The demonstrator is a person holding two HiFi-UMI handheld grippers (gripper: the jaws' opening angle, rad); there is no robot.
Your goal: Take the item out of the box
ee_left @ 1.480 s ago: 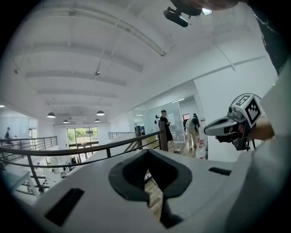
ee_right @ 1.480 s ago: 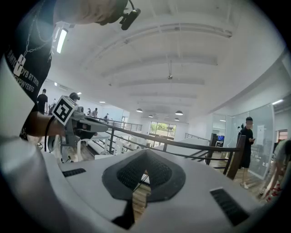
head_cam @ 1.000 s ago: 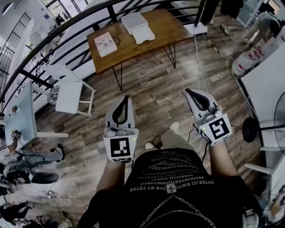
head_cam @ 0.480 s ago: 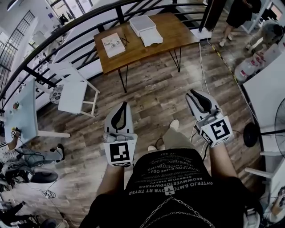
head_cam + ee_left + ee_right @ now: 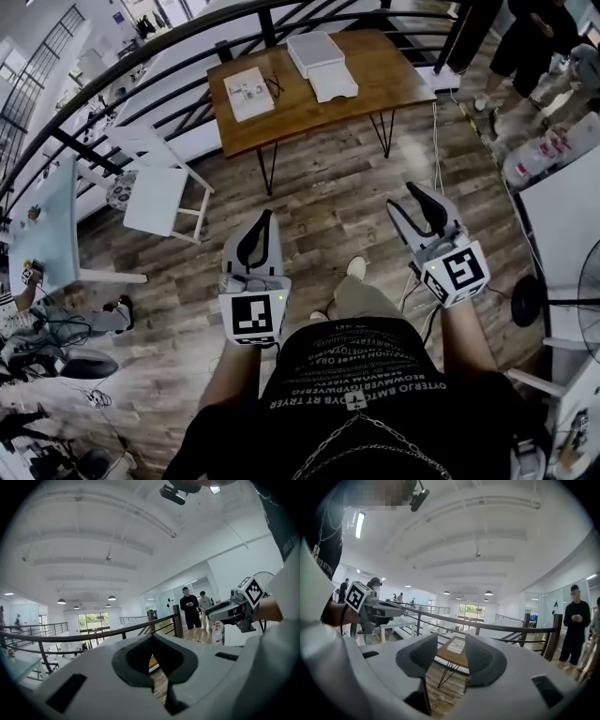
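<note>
Wooden table (image 5: 375,80) far off holds white box (image 5: 314,52), contents hidden.

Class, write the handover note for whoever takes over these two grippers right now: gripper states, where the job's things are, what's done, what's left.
Left gripper: shut, empty.
Right gripper: jaws have just been opening, now apart, nothing between them.
White box: on the wooden table ahead, well beyond both grippers.
Done: nothing yet; neither gripper is at the box.
Left: walk up, reach the box, take the item out.
</note>
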